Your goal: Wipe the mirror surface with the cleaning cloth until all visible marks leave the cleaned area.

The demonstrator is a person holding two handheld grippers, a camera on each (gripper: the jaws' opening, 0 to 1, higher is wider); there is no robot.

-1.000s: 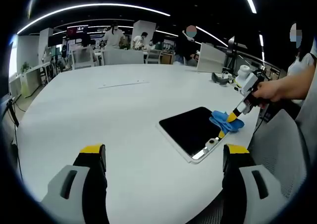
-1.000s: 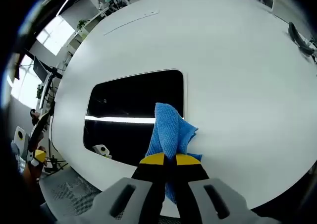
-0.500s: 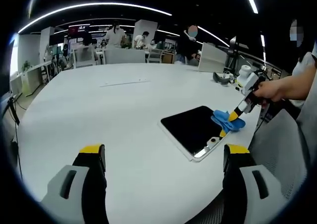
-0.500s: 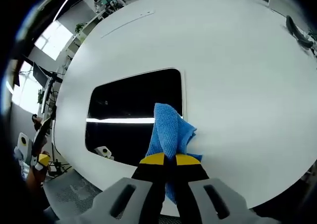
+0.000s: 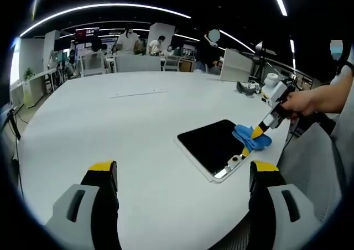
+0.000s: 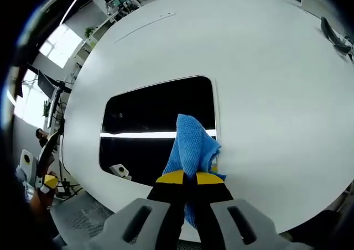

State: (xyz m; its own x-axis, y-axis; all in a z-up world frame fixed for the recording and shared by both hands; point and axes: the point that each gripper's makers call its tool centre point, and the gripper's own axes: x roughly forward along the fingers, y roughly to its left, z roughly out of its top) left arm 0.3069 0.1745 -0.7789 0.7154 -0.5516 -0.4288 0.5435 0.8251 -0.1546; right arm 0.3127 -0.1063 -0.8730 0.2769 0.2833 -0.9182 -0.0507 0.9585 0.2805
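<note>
- Right gripper (image 6: 185,177) has its jaws pinched together on the bunched blue cleaning cloth (image 6: 192,146), whose free end rests over the mirror's edge.
- Left gripper (image 5: 182,170) hangs well apart from the mirror with its jaws spread wide and nothing between them, above bare white table (image 5: 110,123).
- Mirror (image 6: 160,128) lies flat near the table's rim, a dark rounded rectangle. In the right gripper view its long axis runs across the picture, and the cloth sits at one short end.
- Likely risks: nothing pins the mirror, so a firm stroke could slide it toward the table rim; the cloth touches by a narrow fold only, so marks may be missed; the yellow jaw tips sit close behind the cloth and could scrape the glass if pressed low.
</note>
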